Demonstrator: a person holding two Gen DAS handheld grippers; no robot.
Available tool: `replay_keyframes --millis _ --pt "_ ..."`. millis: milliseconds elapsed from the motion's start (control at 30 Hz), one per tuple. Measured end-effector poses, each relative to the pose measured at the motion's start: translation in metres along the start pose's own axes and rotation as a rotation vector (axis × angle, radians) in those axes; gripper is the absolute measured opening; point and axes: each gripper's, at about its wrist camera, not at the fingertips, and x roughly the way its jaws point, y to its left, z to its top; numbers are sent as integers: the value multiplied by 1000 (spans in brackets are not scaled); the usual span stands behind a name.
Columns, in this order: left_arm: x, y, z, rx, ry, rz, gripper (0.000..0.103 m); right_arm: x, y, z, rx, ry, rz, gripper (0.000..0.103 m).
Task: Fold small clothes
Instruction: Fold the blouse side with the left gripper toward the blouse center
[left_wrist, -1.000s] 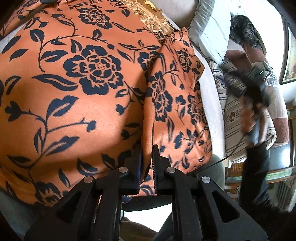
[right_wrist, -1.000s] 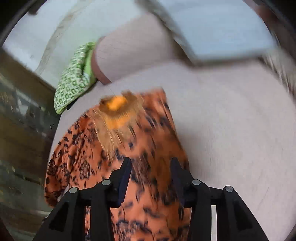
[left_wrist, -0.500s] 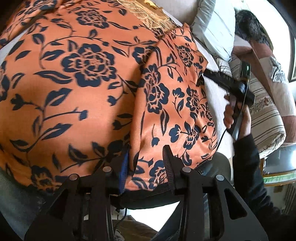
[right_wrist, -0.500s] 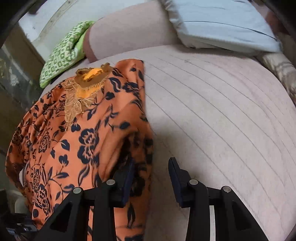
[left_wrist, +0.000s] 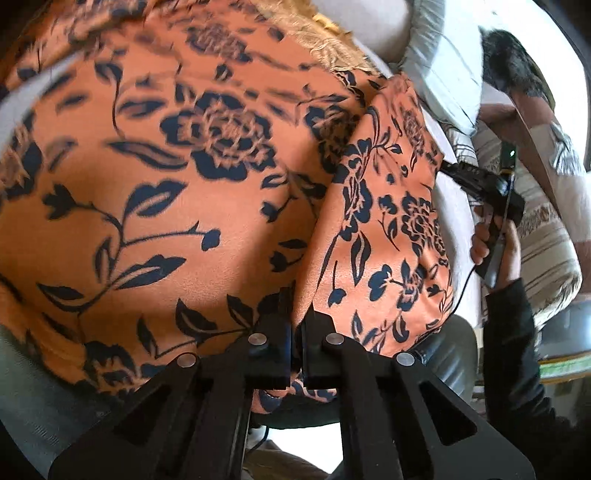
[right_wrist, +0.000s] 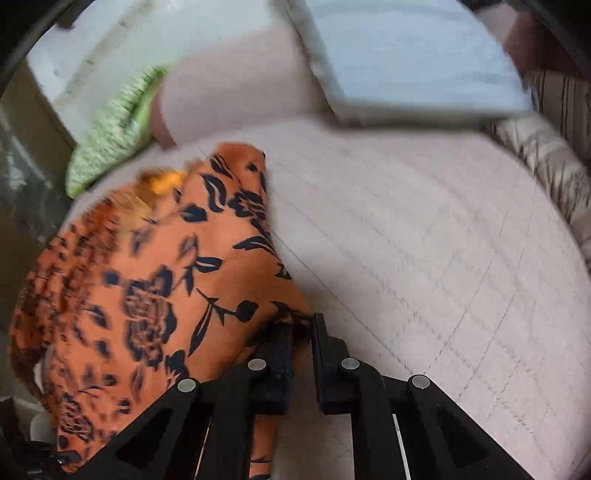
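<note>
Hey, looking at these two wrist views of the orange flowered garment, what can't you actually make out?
- Left wrist view: the orange garment's near hem, hidden behind the left gripper; its left part runs past the frame edge.
- Right wrist view: whether the closing right gripper already pinches the garment's edge, dark and blurred there.
- Right wrist view: the green patterned cloth's print, smeared by motion blur.
- Left wrist view: the right gripper's jaws, hidden behind the folded flap.

Sofa seat (right_wrist: 424, 258): pale pink-beige, ribbed with fine lines. Backrest (right_wrist: 229, 92): same fabric. Pillow (right_wrist: 406, 59): light blue-white, set against the backrest. Green patterned cloth (right_wrist: 110, 140): laid at the seat's far left corner. Striped cushion (left_wrist: 546, 251): placed beside the seat. Bright daylight is seen behind.
</note>
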Motion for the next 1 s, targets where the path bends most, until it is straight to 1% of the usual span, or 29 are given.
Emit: replay_keyframes --millis 33,100,167,200,233,267,300,333,433,467,500,533,567,600,633,667,700,733,800,833,900,933,1000 --pt "2 5 1 -24 5 -20 2 10 -5 -1 14 19 -5 8" --pt "-1 10 0 -64 8 -53 3 19 -10 0 55 42 32 8" --pt "-9 11 -2 -57 15 -67 3 3 -8 0 69 9 57 8" --pt "-15 9 -3 -36 8 -64 3 -12 -5 -2 71 -11 74 8" --pt "-23 7 -4 -6 -4 -55 5 -22 -3 -5 73 -22 67 9" --pt "-28 2 -7 21 -14 -39 8 -39 0 -12 76 -41 38 9" --pt "-34 -2 -9 44 -27 -23 16 -51 4 -20 77 -54 16 10" --pt "-40 -6 -12 65 -46 -5 23 -71 6 -32 90 -64 6 10" --pt "-59 -15 -20 106 -116 53 24 -114 23 -62 141 -110 85 10" --pt "-66 -17 -22 110 -144 68 24 -129 37 -73 150 -128 127 10" --pt "-79 -19 -25 111 -199 89 25 -149 58 -86 131 -157 176 10" --pt "-88 -19 -27 107 -240 100 25 -159 71 -92 118 -182 196 10" --pt "-101 -18 -29 90 -292 121 28 -177 91 -101 101 -233 233 11" --pt "-110 -15 -29 75 -326 135 36 -187 106 -107 94 -273 276 22" --pt "-124 -10 -30 47 -381 165 50 -198 123 -114 99 -320 328 35" --pt "-138 -3 -31 11 -442 206 58 -202 136 -119 113 -350 361 71" --pt "-147 3 -31 -15 -477 243 69 -204 146 -124 122 -359 390 82" --pt "-157 11 -32 -55 -513 286 70 -201 165 -126 101 -335 460 82" --pt "-175 30 -33 -120 -557 335 70 -194 190 -127 67 -274 496 82" --pt "-185 40 -35 -155 -594 376 70 -192 200 -128 52 -264 505 82" --pt "-196 58 -33 -192 -627 411 70 -187 226 -132 -8 -224 563 82" --pt "-197 66 -29 -214 -626 436 70 -183 235 -132 -28 -199 574 82" --pt "-190 80 -15 -237 -566 440 70 -172 256 -133 -58 -153 604 82"
